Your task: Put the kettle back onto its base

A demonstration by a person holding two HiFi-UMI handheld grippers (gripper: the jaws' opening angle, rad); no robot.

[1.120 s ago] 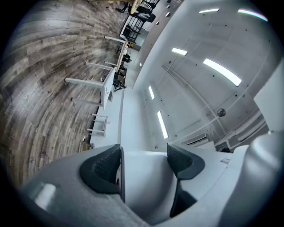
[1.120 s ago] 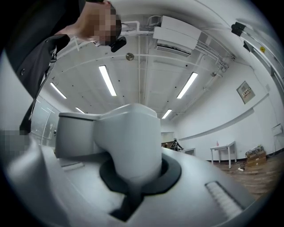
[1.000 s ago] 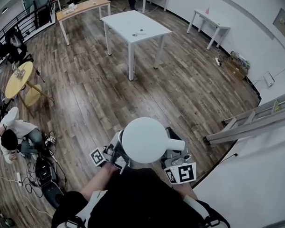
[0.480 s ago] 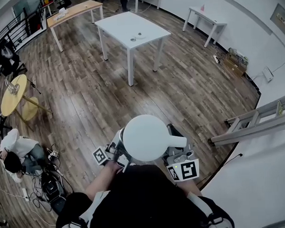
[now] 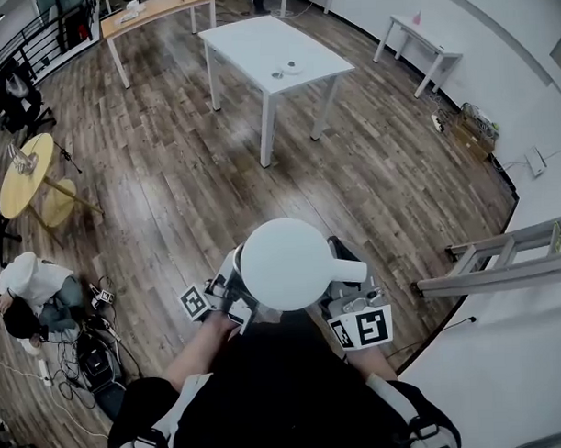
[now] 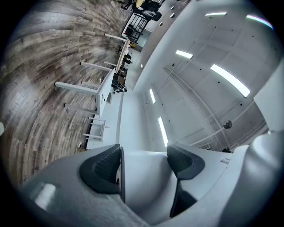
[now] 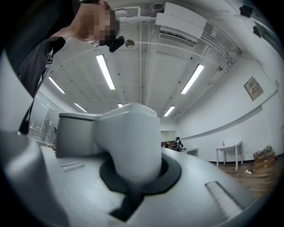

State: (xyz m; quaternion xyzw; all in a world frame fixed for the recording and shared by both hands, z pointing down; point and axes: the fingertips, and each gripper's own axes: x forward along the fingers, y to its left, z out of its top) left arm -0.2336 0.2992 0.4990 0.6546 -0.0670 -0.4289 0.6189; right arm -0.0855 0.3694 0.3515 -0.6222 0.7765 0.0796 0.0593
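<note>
A white kettle with a round lid is carried in front of my body in the head view, its handle pointing right. My left gripper sits at its left side. In the left gripper view its dark pads close on the kettle's white curved body. My right gripper is shut on the handle, which fills the gap between its jaws. Ahead stands a white table with two small things on it, too small to tell.
Wooden floor lies between me and the white table. A wooden desk stands behind it, a small white table at the far right, a round yellow table at left. A person crouches by cables. A ladder lies at right.
The whole scene has slid toward me: the white table is nearer and the floor passes below. The kettle stays held the same way between both grippers.
</note>
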